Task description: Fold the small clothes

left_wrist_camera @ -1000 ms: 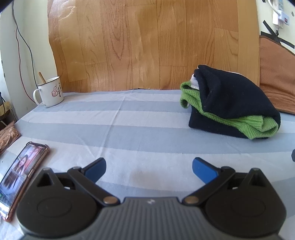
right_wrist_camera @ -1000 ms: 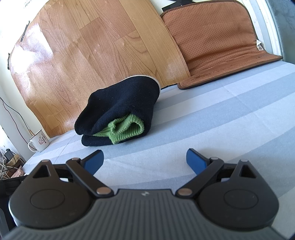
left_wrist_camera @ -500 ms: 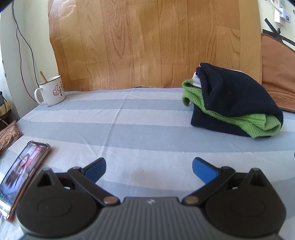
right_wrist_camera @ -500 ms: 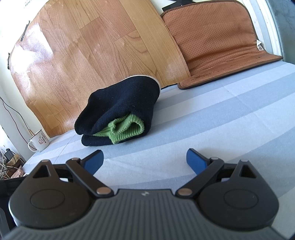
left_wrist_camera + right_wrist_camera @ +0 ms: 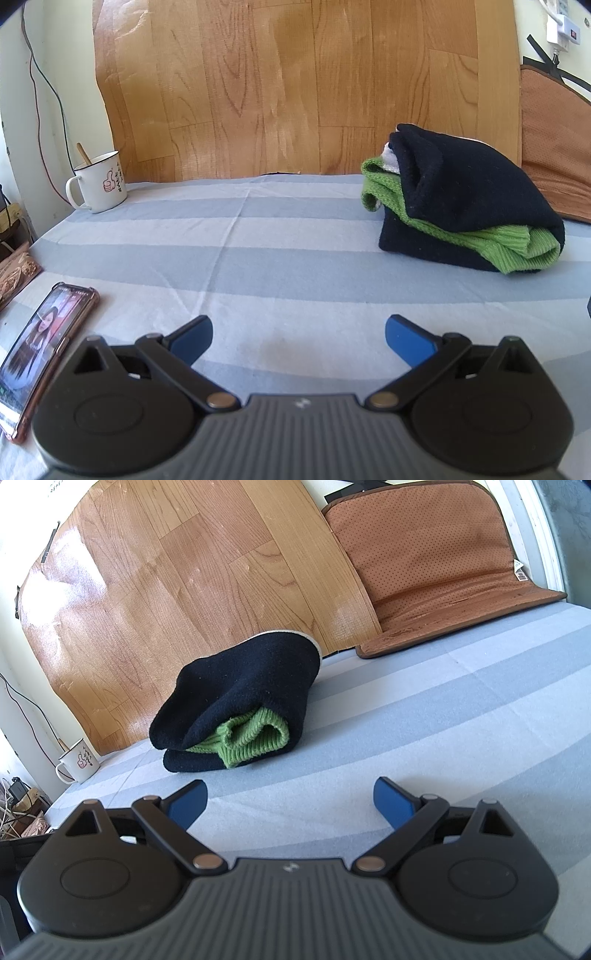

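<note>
I have my left tongs [image 5: 298,334] spread wide, blue fingertips [image 5: 404,338] apart with nothing between them, low over the blue-and-white striped cloth [image 5: 280,258] that covers the surface. My right tongs [image 5: 290,801] are spread just as wide and grip nothing either.

The folded bundle of dark navy knit clothing with a bright green ribbed knit layer tucked inside [image 5: 465,199] lies on the striped cloth ahead of my left tongs and off to their right, well apart from the fingertips. From my right tongs the same bundle [image 5: 240,705] sits ahead and slightly to their left, its green cuff facing me, clear of both fingertips.

Far ahead-left of the left tongs stands a white enamel mug with a red thumbs-up print [image 5: 99,182], a stick in it. Just beside the left tongs' left side lies a smartphone in a reddish case [image 5: 40,347], screen lit. Behind the bundle leans a wood-grain vinyl sheet [image 5: 288,85], and ahead-right of the right tongs a brown perforated mat [image 5: 436,561].
</note>
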A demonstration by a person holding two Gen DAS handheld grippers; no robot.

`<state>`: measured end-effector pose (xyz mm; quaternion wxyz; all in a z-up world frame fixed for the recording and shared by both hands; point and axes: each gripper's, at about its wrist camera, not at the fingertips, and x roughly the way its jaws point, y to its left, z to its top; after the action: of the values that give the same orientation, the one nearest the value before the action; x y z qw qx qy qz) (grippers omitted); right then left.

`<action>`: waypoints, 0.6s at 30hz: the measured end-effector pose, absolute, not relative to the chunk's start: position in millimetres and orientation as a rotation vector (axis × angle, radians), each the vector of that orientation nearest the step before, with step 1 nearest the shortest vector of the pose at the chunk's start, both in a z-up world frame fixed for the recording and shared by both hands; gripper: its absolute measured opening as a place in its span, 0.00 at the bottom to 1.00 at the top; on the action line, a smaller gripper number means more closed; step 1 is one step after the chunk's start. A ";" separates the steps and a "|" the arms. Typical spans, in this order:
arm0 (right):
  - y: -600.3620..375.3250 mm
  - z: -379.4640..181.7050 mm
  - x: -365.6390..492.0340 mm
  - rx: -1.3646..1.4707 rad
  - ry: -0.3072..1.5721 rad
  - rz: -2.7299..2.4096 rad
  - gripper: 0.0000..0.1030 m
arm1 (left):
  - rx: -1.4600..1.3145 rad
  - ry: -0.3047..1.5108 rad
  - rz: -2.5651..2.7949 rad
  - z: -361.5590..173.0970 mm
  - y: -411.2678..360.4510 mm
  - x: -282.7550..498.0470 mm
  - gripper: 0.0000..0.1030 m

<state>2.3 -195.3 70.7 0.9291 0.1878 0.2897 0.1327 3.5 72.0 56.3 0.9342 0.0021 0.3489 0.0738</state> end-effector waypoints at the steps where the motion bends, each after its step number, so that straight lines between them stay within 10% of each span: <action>1: -195.3 70.7 2.3 0.385 0.593 0.272 0.95 | 0.005 0.713 0.148 56.3 71.6 3.3 1.00; 18: -194.8 70.6 2.3 0.385 0.593 0.272 0.95 | 0.020 0.711 0.120 56.4 66.6 2.3 1.00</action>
<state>2.3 -194.8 70.6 0.9291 0.1880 0.2896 0.1327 2.3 66.6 56.4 0.9357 0.0097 0.3478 0.0586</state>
